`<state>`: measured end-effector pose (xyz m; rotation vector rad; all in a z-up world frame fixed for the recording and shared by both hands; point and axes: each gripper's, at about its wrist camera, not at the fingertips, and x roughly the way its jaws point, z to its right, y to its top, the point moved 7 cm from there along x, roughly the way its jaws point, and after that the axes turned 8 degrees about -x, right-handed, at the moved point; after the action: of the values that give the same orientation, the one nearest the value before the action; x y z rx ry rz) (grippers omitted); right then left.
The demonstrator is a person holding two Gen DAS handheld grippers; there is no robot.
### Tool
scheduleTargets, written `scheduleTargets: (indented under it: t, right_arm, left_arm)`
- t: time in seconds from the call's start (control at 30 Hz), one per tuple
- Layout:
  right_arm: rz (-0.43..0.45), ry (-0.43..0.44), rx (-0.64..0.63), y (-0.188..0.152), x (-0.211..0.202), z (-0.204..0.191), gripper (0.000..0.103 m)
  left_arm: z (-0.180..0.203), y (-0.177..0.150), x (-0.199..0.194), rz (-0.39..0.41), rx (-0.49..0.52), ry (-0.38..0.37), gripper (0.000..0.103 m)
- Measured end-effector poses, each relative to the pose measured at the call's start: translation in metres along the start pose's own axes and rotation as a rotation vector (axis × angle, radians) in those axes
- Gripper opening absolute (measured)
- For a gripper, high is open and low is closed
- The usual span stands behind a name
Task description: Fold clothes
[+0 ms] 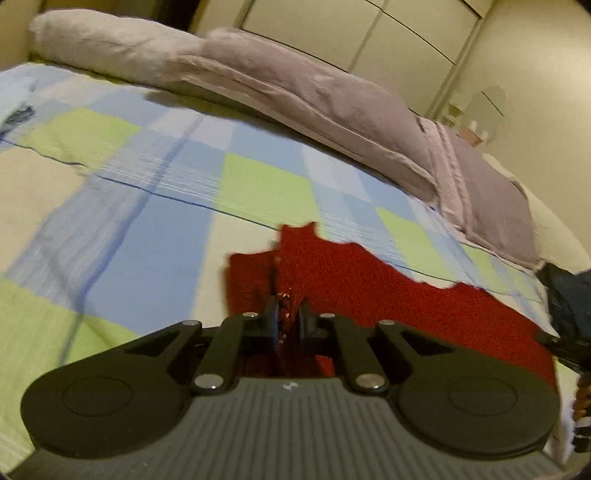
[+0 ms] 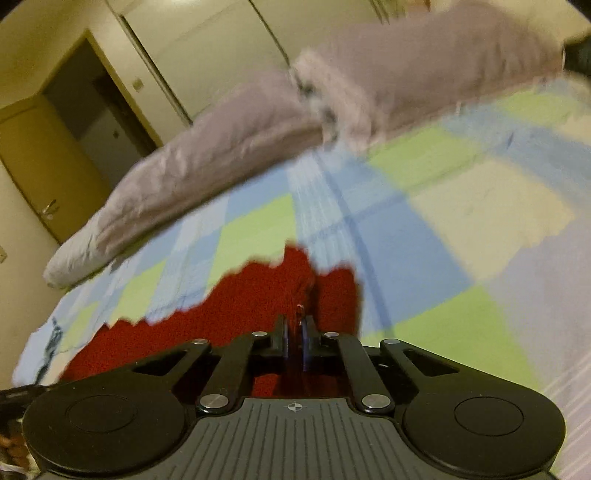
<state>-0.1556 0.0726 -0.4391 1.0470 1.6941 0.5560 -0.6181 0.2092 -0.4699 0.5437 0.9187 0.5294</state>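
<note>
Red knit garment (image 1: 369,291), nearest item: we hold it in both tools. Our left gripper (image 1: 289,319) has its jaws drawn nearly together, a pinch of the red cloth clamped between them at six o'clock of its view. Our right gripper (image 2: 295,328) is closed the same way on another edge of the garment (image 2: 236,299). Between the two grips the cloth spreads over the checked bedspread (image 1: 177,206), blue, green and cream. Beyond, from ten to three o'clock, we list lilac pillows (image 1: 295,92) along the far side of the bed. Farthest, pale wardrobe doors (image 1: 388,33); in the right view, a doorway (image 2: 99,110) at ten o'clock.
</note>
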Motion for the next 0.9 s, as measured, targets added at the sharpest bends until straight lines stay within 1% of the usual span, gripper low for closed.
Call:
scheduleTargets:
  t: [0.03, 0.07, 0.1, 0.17, 0.2, 0.23, 0.27, 0.3, 0.33, 0.37, 0.4, 0.43, 0.47, 0.53, 0.57, 0.6, 0.63, 0.67, 0.73, 0.77, 0.8, 0.83, 0.87, 0.9]
  right_arm:
    - [-0.019, -0.009, 0.021, -0.005, 0.004, 0.006, 0.004]
    - [-0.052, -0.016, 0.047, -0.012, 0.010, 0.013, 0.004]
    - [-0.062, -0.021, 0.042, -0.017, 0.014, 0.013, 0.005]
    - [-0.063, -0.026, 0.021, -0.022, 0.017, 0.010, 0.005]
    - [-0.068, -0.017, 0.033, -0.019, 0.016, 0.009, 0.005]
    - [-0.075, -0.006, 0.050, -0.017, 0.015, 0.009, 0.005]
    - [-0.067, -0.003, 0.050, -0.011, 0.014, 0.008, 0.008]
    - [-0.056, -0.001, 0.046, -0.006, 0.013, 0.006, 0.023]
    - [-0.045, 0.001, 0.042, 0.000, 0.013, 0.004, 0.032]
    - [-0.033, 0.003, 0.038, 0.006, 0.012, 0.002, 0.051]
    - [-0.024, 0.004, 0.031, 0.012, 0.014, 0.000, 0.055]
    - [-0.015, 0.005, 0.023, 0.017, 0.017, -0.002, 0.055]
    - [-0.026, 0.007, 0.016, 0.021, 0.025, -0.005, 0.055]
    - [-0.052, 0.010, -0.003, 0.024, 0.041, -0.009, 0.055]
    - [-0.064, 0.007, -0.024, 0.023, 0.049, -0.011, 0.054]
    - [-0.076, 0.003, -0.048, 0.022, 0.057, -0.014, 0.028]
    - [-0.090, -0.008, -0.082, 0.021, 0.063, -0.016, 0.002]
    - [-0.104, -0.021, -0.119, 0.019, 0.068, -0.018, 0.004]
    - [-0.066, -0.044, -0.146, 0.022, 0.064, -0.017, 0.003]
    - [-0.039, -0.069, -0.134, 0.025, 0.059, -0.011, 0.003]
    - [-0.010, -0.098, -0.116, 0.029, 0.055, -0.004, 0.002]
    - [-0.008, -0.112, -0.096, 0.030, 0.053, 0.004, 0.002]
    - [-0.034, -0.117, -0.087, 0.026, 0.057, 0.008, 0.002]
    - [-0.065, -0.121, -0.081, 0.020, 0.062, 0.012, 0.002]
  left_arm:
    - [-0.005, -0.005, 0.005, -0.020, -0.015, 0.007, 0.008]
    - [-0.005, -0.008, 0.007, -0.020, -0.008, 0.011, 0.008]
    - [-0.002, -0.009, 0.006, -0.013, 0.014, 0.016, 0.009]
    - [0.002, -0.005, 0.004, -0.023, 0.022, 0.014, 0.014]
    - [0.004, -0.002, 0.003, -0.031, 0.021, 0.011, 0.018]
    - [0.005, 0.001, 0.001, -0.032, 0.015, 0.005, 0.024]
    - [0.005, 0.006, 0.001, -0.023, -0.002, -0.001, 0.028]
    - [0.005, 0.012, 0.001, -0.011, -0.025, -0.007, 0.038]
    - [0.005, 0.018, 0.003, -0.002, -0.049, -0.014, 0.042]
    - [0.005, 0.024, 0.006, 0.004, -0.073, -0.020, 0.042]
    - [0.006, 0.029, 0.011, 0.004, -0.092, -0.027, 0.042]
    - [0.006, 0.033, 0.017, -0.001, -0.101, -0.031, 0.042]
    - [0.007, 0.036, 0.023, -0.006, -0.101, -0.024, 0.041]
    - [0.009, 0.037, 0.035, -0.019, -0.080, -0.003, 0.034]
    - [0.011, 0.037, 0.041, -0.027, -0.063, 0.003, 0.028]
    - [0.013, 0.036, 0.047, -0.036, -0.040, 0.001, 0.007]
    - [0.015, 0.035, 0.048, -0.031, -0.016, 0.002, 0.007]
    - [0.016, 0.035, 0.046, -0.015, 0.009, 0.011, 0.007]
    - [0.016, 0.038, 0.041, 0.026, 0.036, 0.019, 0.007]
    - [0.014, 0.039, 0.039, 0.044, 0.039, 0.023, 0.007]
    - [0.011, 0.038, 0.041, 0.038, 0.042, 0.033, 0.007]
    - [0.009, 0.035, 0.047, 0.013, 0.044, 0.049, 0.007]
    - [0.009, 0.030, 0.055, -0.021, 0.066, 0.068, 0.008]
    - [0.012, 0.025, 0.061, -0.034, 0.106, 0.089, 0.009]
